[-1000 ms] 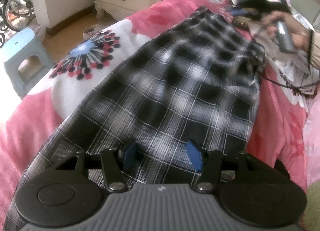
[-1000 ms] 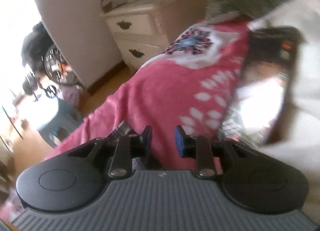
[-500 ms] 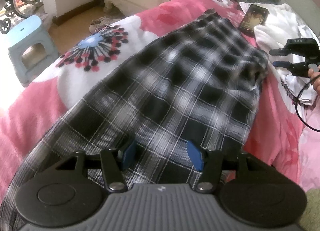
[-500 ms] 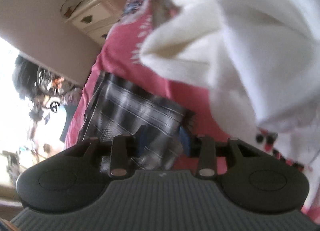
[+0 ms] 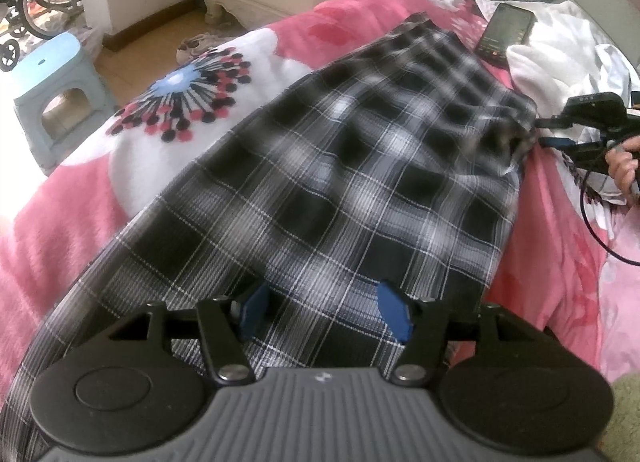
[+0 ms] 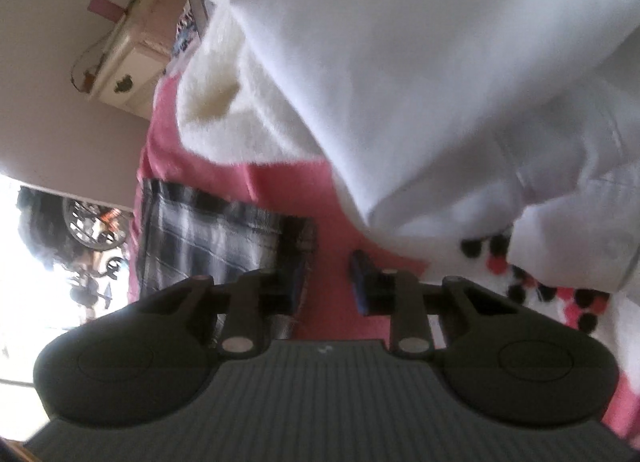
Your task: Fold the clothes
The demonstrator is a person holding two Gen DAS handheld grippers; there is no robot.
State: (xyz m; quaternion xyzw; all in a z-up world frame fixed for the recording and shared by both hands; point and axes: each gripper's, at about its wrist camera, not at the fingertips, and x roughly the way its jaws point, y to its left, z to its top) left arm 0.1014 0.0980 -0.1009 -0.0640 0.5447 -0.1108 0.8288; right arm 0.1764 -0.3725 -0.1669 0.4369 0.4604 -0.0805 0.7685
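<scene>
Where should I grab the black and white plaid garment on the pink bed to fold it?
Grip the black and white plaid garment at its far right corner, coming in from the right side. That corner lifts off the pink bedspread, giving an edge to pinch.

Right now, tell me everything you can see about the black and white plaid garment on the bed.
The black and white plaid garment looks like thin woven cloth, checked in black, grey and white with fine white lines. It lies spread long and mostly flat on the pink flowered bedspread, narrowing toward the far end. The left gripper sits over its near end, jaws apart with cloth between them. At its far right corner, slightly rumpled, the right gripper has arrived.
</scene>
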